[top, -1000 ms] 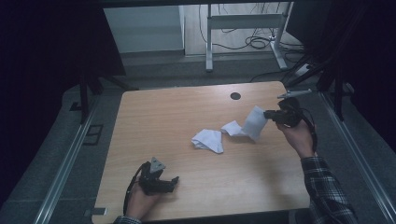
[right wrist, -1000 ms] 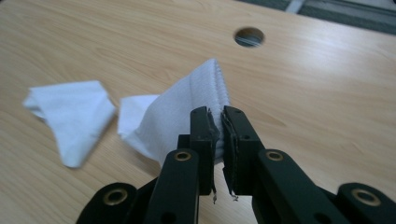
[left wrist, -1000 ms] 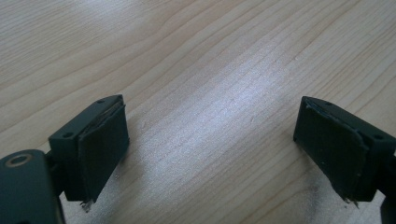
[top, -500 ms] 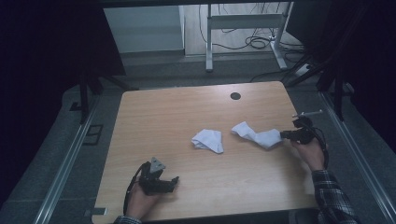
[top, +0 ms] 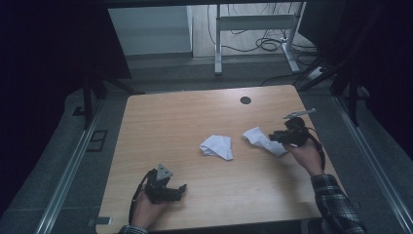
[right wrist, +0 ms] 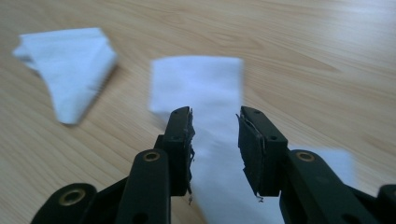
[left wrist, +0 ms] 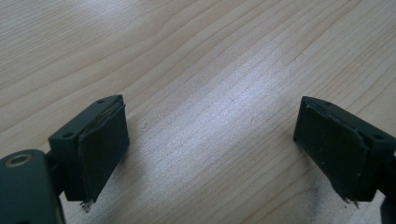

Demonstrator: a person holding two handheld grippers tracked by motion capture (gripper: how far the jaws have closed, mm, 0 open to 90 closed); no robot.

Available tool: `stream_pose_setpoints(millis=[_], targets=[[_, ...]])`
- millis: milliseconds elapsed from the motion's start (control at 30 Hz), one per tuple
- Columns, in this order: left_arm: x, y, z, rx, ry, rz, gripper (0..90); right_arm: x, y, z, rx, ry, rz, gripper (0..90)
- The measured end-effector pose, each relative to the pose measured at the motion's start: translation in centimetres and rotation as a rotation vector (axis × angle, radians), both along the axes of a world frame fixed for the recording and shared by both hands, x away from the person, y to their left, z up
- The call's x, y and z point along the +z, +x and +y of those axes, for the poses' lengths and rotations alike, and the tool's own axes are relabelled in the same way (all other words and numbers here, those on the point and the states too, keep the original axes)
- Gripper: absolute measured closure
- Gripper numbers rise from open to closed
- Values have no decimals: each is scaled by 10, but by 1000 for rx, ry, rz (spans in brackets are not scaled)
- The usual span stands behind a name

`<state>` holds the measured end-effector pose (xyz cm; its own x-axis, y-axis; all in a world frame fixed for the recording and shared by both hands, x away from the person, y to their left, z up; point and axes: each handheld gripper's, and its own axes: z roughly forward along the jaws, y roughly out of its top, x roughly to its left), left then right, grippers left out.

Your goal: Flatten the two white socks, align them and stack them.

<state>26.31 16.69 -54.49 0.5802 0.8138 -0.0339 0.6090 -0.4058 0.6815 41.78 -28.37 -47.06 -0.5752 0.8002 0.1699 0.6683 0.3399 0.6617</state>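
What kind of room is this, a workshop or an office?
Probably a lab or recording booth: a wooden table with dark screens around it, metal rails on the floor alongside, and loose cables on the floor behind.

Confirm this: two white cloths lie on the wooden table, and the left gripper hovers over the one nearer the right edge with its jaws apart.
Wrong gripper. The right gripper is over that white cloth, jaws just opening with the cloth lying between them, as the right gripper view shows. The left gripper sits near the front edge over bare table. The other cloth lies mid-table.
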Motion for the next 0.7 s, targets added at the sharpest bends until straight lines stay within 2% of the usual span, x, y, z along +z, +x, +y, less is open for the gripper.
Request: stream_pose_setpoints(millis=[133, 233, 333, 467, 567, 600, 700], targets=[[0, 0, 0, -1, 1, 0, 102, -7, 5, 33, 54, -8, 7, 586], [0, 0, 0, -1, 1, 0, 102, -13, 9, 51, 86, -34, 0, 536], [0, 0, 0, 0, 0, 0, 102, -21, 12, 62, 96, -77, -13, 494], [0, 0, 0, 0, 0, 0, 101, -33, 16, 70, 107, -138, -24, 487], [0, 0, 0, 0, 0, 0, 101, -41, 17, 71, 111, -176, -27, 575], [0, 0, 0, 0, 0, 0, 101, -43, 17, 70, 107, -191, -30, 629], [0, 0, 0, 0, 0, 0, 102, -46, 18, 67, 104, -192, -7, 818]])
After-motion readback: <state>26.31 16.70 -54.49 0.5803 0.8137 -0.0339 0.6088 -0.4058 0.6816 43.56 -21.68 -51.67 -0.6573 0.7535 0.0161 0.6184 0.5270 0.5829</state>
